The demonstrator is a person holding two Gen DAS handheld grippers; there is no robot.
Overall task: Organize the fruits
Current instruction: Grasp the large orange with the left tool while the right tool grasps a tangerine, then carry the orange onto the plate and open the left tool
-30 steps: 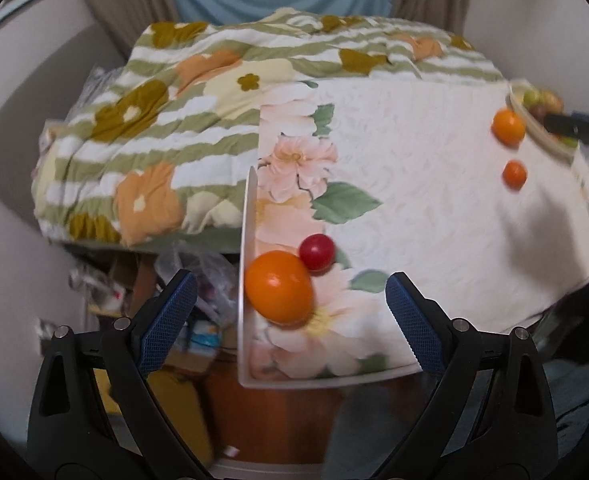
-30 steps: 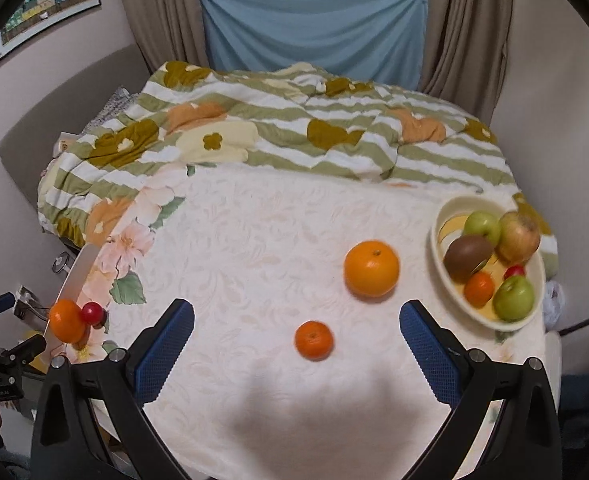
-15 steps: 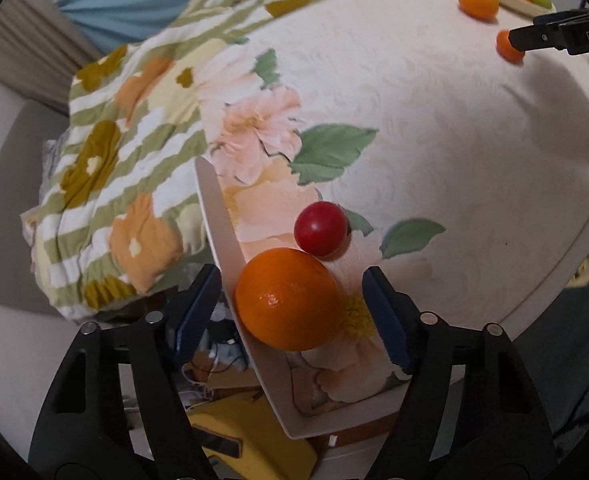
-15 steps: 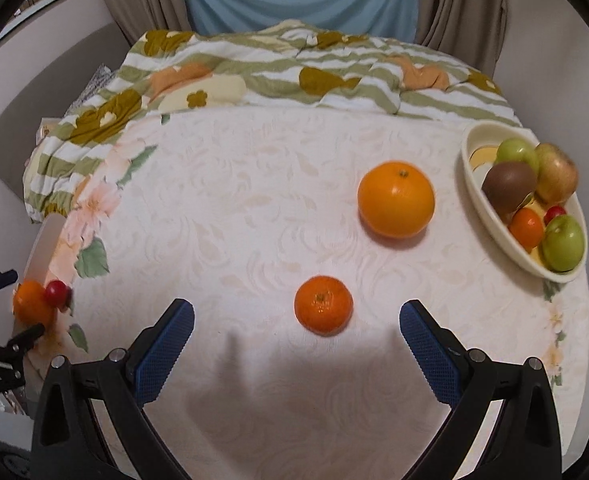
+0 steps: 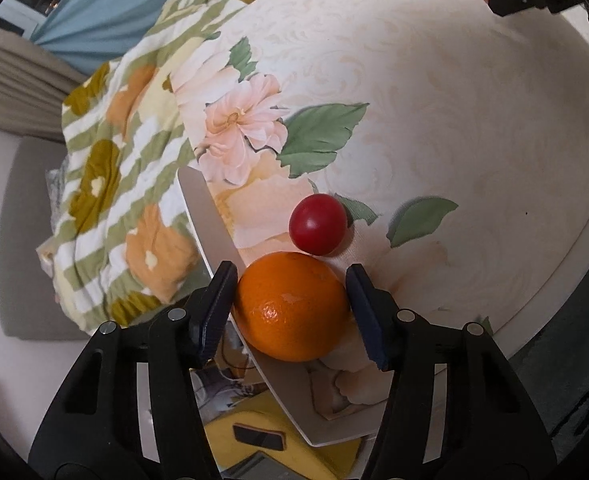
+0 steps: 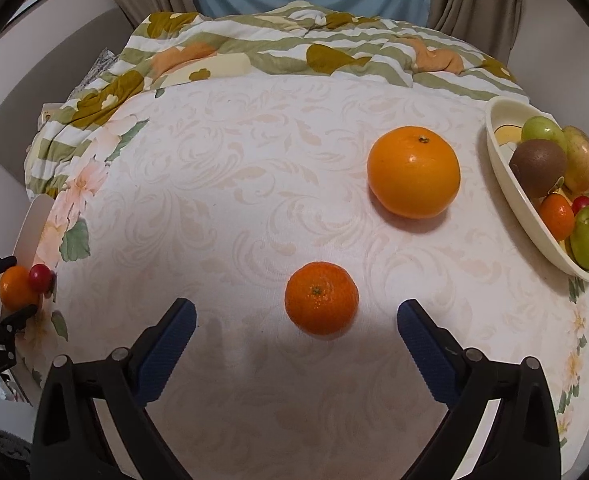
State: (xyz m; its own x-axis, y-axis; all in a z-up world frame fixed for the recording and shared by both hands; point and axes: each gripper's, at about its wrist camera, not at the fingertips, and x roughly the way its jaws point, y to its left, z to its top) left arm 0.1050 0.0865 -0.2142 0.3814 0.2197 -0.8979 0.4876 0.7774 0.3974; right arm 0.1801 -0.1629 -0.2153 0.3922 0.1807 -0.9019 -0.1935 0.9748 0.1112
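Observation:
In the left wrist view my left gripper (image 5: 292,304) has its blue pads on both sides of an orange (image 5: 292,306) at the table's left edge. A small red fruit (image 5: 318,224) touches the orange's far side. In the right wrist view my right gripper (image 6: 294,320) is open and empty just in front of a mandarin (image 6: 321,303). A large orange (image 6: 413,171) lies beyond it. A cream bowl (image 6: 510,196) at the right holds several fruits: green apples, a kiwi, a mandarin.
The table wears a cream cloth (image 6: 234,200) with flower prints at the left. A white upright flap (image 5: 206,220) stands at the table edge beside the left orange. A striped flowered blanket (image 6: 294,44) lies behind the table.
My left gripper moved forward and narrowed around the orange at the table's edge. My right gripper moved down and closer to the mandarin, still open.

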